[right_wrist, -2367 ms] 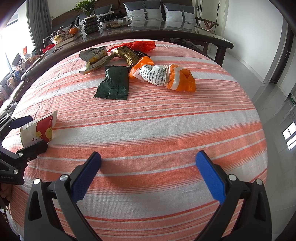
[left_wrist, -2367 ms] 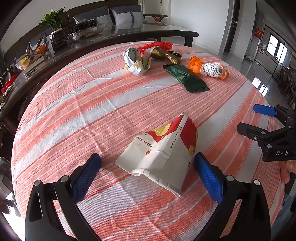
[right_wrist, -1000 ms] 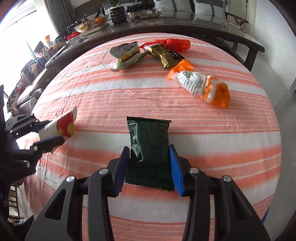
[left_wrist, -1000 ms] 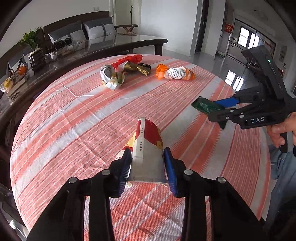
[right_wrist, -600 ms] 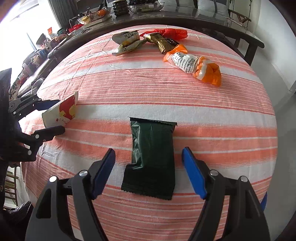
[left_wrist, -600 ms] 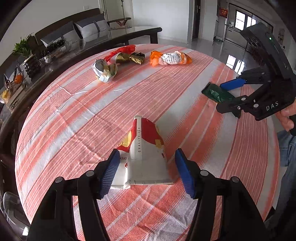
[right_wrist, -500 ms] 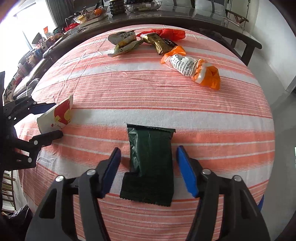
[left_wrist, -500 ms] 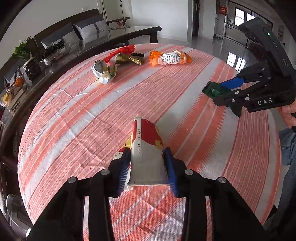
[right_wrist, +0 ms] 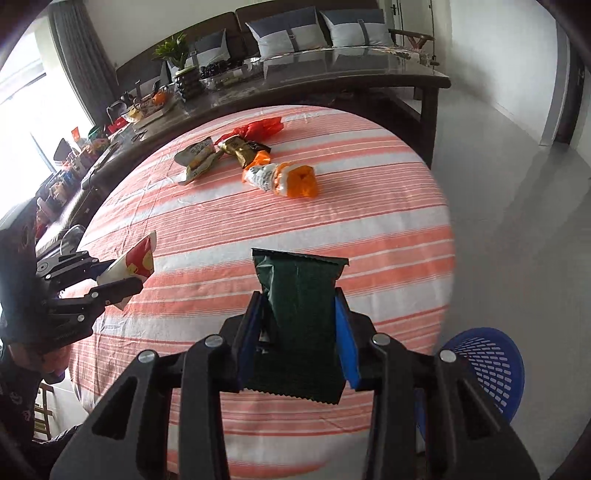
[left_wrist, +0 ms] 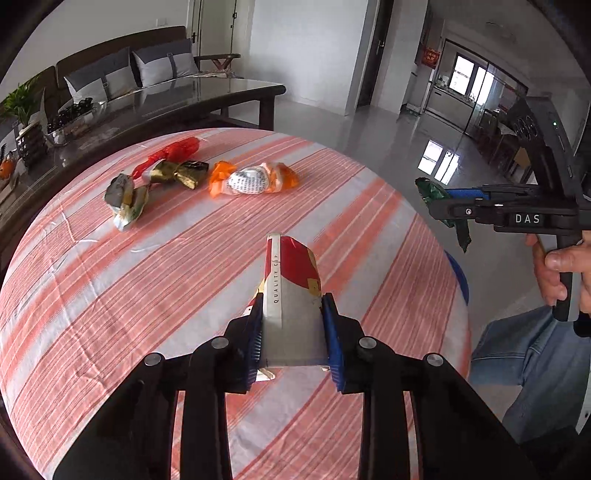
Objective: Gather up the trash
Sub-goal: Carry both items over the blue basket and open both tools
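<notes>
Paper cup: flattened red, white and yellow paper cup [left_wrist: 290,295], printed "QUALITY CUP", clamped between the blue pads of the left tool [left_wrist: 293,332] and lifted clear above the striped cloth; in the right wrist view it sticks out of that tool at the left [right_wrist: 135,260].
Left tool: jaws closing, both pads pressing the cup's sides.
Green packet: dark green foil packet [right_wrist: 299,317] with zigzag ends, upright between the blue pads of the right tool [right_wrist: 299,332], off the cloth; in the left wrist view it hangs crumpled [left_wrist: 439,203] from that tool's tip, out past the tabletop's right edge.
Right tool: jaws closing on the packet, pads against its edges; a hand [left_wrist: 557,269] grips its handle.
Remaining trash: near the far edge of the cloth lie an orange and white wrapper [left_wrist: 253,179], a gold wrapper [left_wrist: 179,173], a red wrapper [left_wrist: 173,151] and a grey-yellow crumpled packet [left_wrist: 125,199], close together.
Tabletop: round, covered by an orange and white striped cloth [left_wrist: 110,295].
Basket: blue perforated plastic basket [right_wrist: 487,365] on the floor just beside the tabletop's near right edge.
Beyond: a dark glossy long table [right_wrist: 332,74] with a plant and clutter, then a sofa with grey cushions [right_wrist: 291,33].
</notes>
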{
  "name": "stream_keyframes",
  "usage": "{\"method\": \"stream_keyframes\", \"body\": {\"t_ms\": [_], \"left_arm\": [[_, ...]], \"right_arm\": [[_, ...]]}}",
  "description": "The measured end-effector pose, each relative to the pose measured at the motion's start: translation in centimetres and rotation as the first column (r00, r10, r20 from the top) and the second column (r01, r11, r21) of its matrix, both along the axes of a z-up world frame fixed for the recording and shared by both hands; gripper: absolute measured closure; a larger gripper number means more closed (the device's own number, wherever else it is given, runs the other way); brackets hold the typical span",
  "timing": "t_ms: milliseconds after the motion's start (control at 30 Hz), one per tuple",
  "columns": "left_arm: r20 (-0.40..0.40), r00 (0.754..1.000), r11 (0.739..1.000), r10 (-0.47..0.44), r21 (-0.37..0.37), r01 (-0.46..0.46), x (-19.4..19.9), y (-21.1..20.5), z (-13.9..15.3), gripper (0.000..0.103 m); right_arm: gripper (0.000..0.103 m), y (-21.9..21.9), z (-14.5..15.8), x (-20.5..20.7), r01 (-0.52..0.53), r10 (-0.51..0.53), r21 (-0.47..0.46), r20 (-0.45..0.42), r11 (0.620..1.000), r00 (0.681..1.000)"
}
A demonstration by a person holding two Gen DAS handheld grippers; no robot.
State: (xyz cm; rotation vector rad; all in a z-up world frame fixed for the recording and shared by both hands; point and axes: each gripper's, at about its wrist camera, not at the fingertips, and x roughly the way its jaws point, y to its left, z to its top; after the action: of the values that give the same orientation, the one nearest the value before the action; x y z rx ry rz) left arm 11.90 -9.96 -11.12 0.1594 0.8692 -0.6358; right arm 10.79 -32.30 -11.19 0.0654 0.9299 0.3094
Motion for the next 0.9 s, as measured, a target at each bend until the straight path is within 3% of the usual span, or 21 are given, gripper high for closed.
{"method": "stream_keyframes", "body": {"t_ms": [167, 367, 600, 767, 833, 900], "left_arm": [[-0.018, 0.990, 0.990, -0.137, -0.038, 0.137, -1.0, -10.1, 0.6, 0.073], [-0.053, 0.961, 0.963, -0.271, -0.016, 0.270, -2.1, -22.4, -1.2, 0.073], [-0.140, 0.935, 0.943, -0.325, 0.021, 0.331, -0.9, -32.0, -7.1, 0.072], [-0.163, 0.930, 0.941, -0.329, 0.020, 0.337, 0.1, -36.2, -10.1, 0.071], [-0.160, 0.933, 0.944, -0.323, 0.024, 0.330, 0.6, -37.6, -11.1, 0.064], [-0.147, 0.942, 0.950, -0.301, 0.043, 0.310, 1.2, -38.5, -12.1, 0.043]], "right_arm": [[0.066, -9.6, -0.2, -1.9, 0.172, -0.172, -0.022, -0.008, 0.985, 0.985], [0.066, -19.4, -3.6, -3.5, 0.340, -0.344, -0.072, -0.053, 0.938, 0.937], [0.066, -26.2, -8.3, -3.9, 0.440, -0.447, -0.089, -0.087, 0.893, 0.890], [0.066, -28.5, -9.1, -4.2, 0.471, -0.474, -0.053, -0.102, 0.881, 0.875], [0.066, -29.4, -9.5, -4.0, 0.481, -0.482, -0.038, -0.103, 0.876, 0.870], [0.064, -30.2, -9.7, -4.0, 0.496, -0.495, -0.024, -0.103, 0.868, 0.862]]}}
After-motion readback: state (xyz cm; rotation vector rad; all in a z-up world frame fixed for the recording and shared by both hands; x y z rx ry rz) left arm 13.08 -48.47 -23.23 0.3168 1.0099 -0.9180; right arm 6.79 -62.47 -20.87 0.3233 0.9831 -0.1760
